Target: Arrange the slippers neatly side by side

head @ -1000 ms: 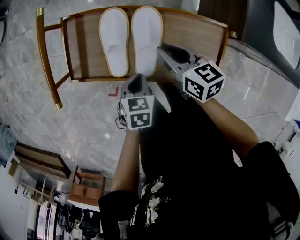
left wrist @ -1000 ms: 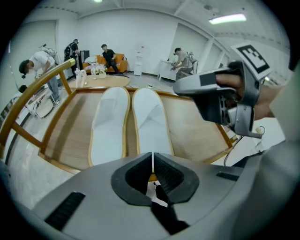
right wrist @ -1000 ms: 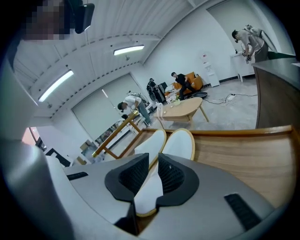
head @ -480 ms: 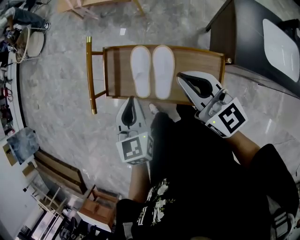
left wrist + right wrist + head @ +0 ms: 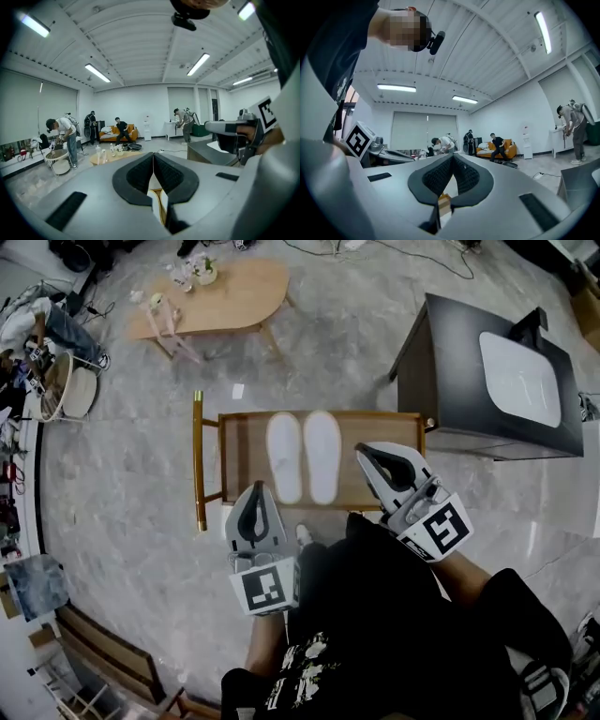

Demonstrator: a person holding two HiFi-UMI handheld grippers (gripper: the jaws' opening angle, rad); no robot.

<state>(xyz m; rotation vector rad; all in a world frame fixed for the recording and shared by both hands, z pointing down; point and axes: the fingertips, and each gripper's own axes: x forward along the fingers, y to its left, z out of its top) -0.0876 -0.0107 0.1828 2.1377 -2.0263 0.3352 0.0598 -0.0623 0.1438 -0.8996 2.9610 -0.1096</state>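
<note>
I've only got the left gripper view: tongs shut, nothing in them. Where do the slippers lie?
Observer: The head view shows both slippers side by side, aligned, on the wooden bench.
Reviewer: Anything in the right gripper?
Observer: No. The right gripper shows its tongs shut in its own view, with nothing between them.
Reviewer: Is either gripper touching a slipper?
Observer: No. The left gripper is over the floor, short of the bench. The right one overlaps the bench's right end, clear of the slippers.
</note>
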